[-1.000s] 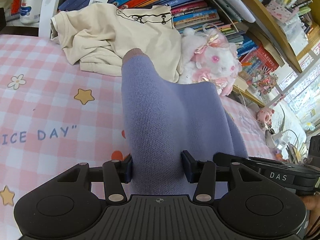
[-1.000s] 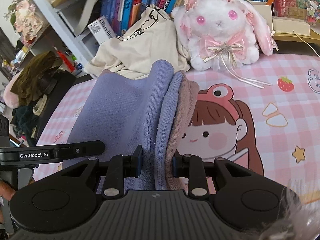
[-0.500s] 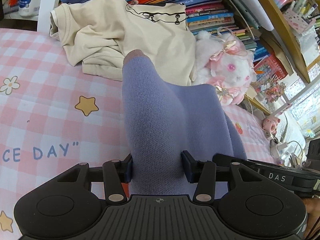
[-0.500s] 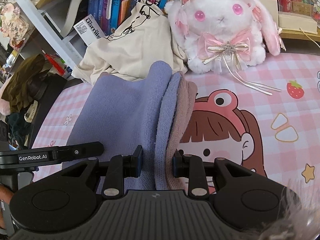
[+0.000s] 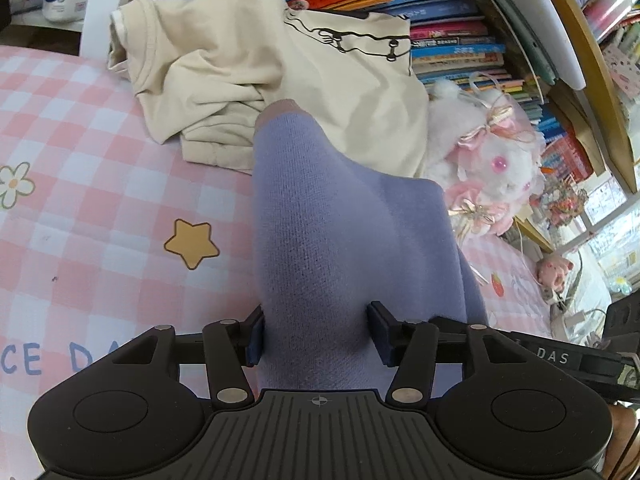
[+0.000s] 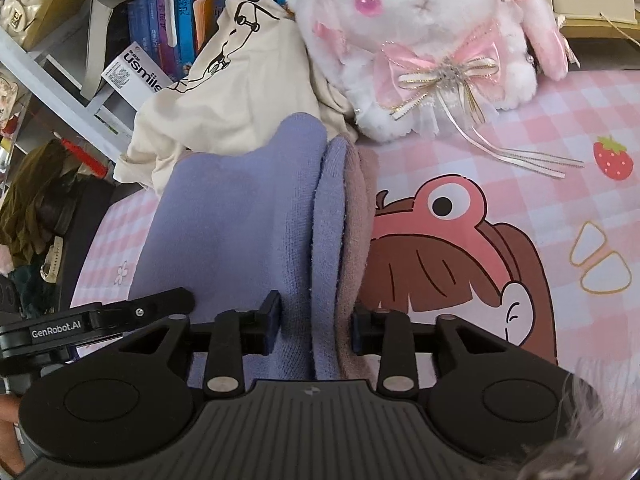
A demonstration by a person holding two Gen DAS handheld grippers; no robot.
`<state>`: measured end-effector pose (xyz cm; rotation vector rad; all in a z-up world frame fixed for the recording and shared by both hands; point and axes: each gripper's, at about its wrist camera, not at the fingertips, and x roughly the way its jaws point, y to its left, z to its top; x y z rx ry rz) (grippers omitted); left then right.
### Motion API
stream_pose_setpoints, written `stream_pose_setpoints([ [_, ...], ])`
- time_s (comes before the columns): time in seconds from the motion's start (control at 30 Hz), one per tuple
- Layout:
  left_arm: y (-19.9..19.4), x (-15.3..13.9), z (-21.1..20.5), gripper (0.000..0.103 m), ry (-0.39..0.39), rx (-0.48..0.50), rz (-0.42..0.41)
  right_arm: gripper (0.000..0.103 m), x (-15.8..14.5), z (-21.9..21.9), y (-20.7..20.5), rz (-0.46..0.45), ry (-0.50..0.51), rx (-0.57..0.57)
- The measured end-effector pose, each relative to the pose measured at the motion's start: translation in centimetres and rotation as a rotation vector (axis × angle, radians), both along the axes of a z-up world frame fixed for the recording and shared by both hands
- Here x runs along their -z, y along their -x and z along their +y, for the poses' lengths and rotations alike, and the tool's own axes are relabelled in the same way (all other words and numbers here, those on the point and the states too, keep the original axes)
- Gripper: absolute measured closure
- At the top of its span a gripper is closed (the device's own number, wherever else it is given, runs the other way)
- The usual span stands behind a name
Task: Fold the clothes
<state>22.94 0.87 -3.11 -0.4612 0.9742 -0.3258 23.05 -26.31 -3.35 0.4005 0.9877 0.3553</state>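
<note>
Left wrist: pink checked cloth, bookshelf

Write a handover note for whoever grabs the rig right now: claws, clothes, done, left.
Left claw: shut on the purple knit, a thick bunch between the pads.
Right claw: shut on the same knit, gripping stacked layers with a mauve edge on the outside.
The knit hangs between both claws over the pink checked cloth, doubled over already.
The beige shirt lies crumpled against the books, beside the plush rabbit; it is not folded.
Done: knit gathered and doubled.
Left: probably lay the knit flat, finish its fold, then do the shirt.
</note>
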Motion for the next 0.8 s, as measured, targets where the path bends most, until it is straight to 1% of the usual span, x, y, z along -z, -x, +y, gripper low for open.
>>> stream_pose_setpoints([
  [0.07,0.8,-0.4,0.3,0.048,-0.021,-0.017,-0.023,0.058,-0.4,-0.3,0.7,-0.031,0.026,-0.007],
  [0.13,2.0,-1.1,0.7,0.048,-0.033,-0.028,-0.057,0.058,-0.9,-0.6,1.6,-0.057,0.049,-0.029],
  [0.2,3.3,-1.5,0.9,0.050,-0.046,-0.027,-0.090,0.056,-1.2,-1.0,2.7,-0.071,0.056,-0.041],
  [0.27,4.2,-1.3,0.9,0.053,-0.049,-0.023,-0.095,0.056,-1.1,-1.4,3.6,-0.066,0.047,-0.036],
  [0.3,4.6,-1.2,0.9,0.057,-0.050,-0.021,-0.097,0.060,-0.9,-1.4,3.8,-0.056,0.037,-0.029],
  [0.4,4.7,-1.0,0.9,0.062,-0.053,-0.025,-0.098,0.076,-0.4,-1.4,4.3,-0.035,0.015,-0.014],
  [0.43,4.6,-1.0,0.9,0.063,-0.053,-0.028,-0.097,0.078,-0.4,-1.2,4.2,-0.039,0.019,-0.015],
  [0.57,4.1,-0.8,0.9,0.063,-0.056,-0.038,-0.093,0.080,-0.5,-0.5,3.7,-0.051,0.042,-0.020],
  [0.73,3.5,-0.6,0.9,0.063,-0.060,-0.050,-0.089,0.080,-0.3,-0.6,2.8,-0.043,0.033,-0.001],
  [0.8,3.3,-0.7,0.6,0.062,-0.076,-0.049,-0.090,0.079,-0.3,-0.4,2.5,-0.046,0.046,-0.003],
])
